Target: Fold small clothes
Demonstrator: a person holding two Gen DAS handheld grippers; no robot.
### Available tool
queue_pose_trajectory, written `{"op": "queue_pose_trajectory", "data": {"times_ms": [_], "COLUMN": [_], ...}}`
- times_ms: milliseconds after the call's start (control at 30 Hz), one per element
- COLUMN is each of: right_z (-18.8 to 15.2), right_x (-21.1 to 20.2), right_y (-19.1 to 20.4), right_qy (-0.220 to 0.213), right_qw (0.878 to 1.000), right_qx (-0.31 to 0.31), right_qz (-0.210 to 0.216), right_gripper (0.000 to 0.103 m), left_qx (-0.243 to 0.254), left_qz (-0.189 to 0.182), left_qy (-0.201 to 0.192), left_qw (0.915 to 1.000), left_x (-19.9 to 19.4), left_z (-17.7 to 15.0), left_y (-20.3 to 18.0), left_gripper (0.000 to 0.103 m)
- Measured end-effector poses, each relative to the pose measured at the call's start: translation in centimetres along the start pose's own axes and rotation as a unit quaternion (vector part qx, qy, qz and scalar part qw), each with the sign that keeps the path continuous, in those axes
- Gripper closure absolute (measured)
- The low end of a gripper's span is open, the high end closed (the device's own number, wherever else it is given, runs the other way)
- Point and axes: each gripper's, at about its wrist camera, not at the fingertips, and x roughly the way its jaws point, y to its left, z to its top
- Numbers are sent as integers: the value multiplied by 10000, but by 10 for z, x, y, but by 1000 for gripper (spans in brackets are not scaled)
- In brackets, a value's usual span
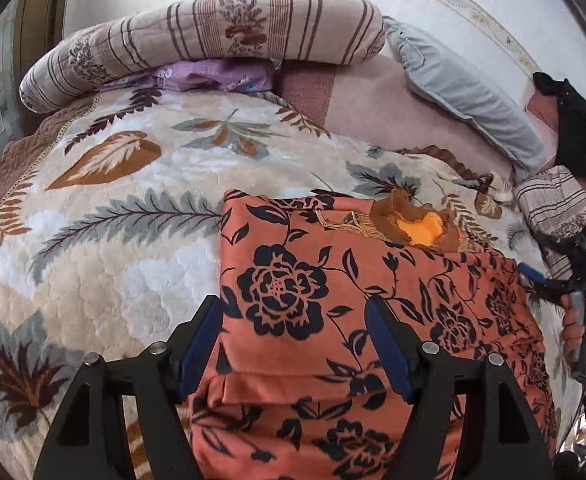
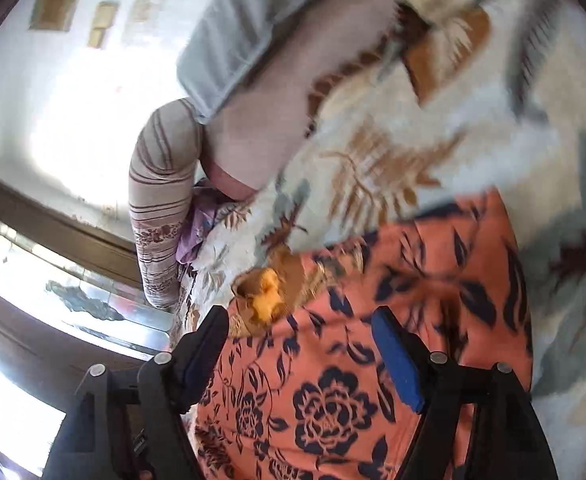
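Observation:
An orange garment with dark blue flowers lies spread on a leaf-patterned bedspread, with its brown and yellow collar at the far end. My left gripper is open just above the garment's near folded part, one finger on each side of the cloth. The right gripper shows at the garment's right edge, held by a hand. In the blurred right wrist view the right gripper is open over the same garment, near the collar.
A striped bolster and a purple cloth lie at the head of the bed. A grey pillow and a black cloth lie at the right. A window is beside the bed.

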Motion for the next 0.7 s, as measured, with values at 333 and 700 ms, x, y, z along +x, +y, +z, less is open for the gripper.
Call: {"op": "queue_pose_trajectory", "data": {"times_ms": [333,700], "right_z": [15,25], "right_x": [-12,8], "right_y": [-28,-64], "right_qy": [-497,-146], "right_qw": [9984,9956], "right_qx": [274,429], "right_qz": [-55,-824], "right_gripper": [20,22], "left_qx": [-404,-510], "left_qz": [387,286], "left_qy": [490,494], "left_qw": [9972,9971], "left_x": [47,19], "left_z": [-14,-19], "left_y": [19,22], "left_gripper": [28,28]}}
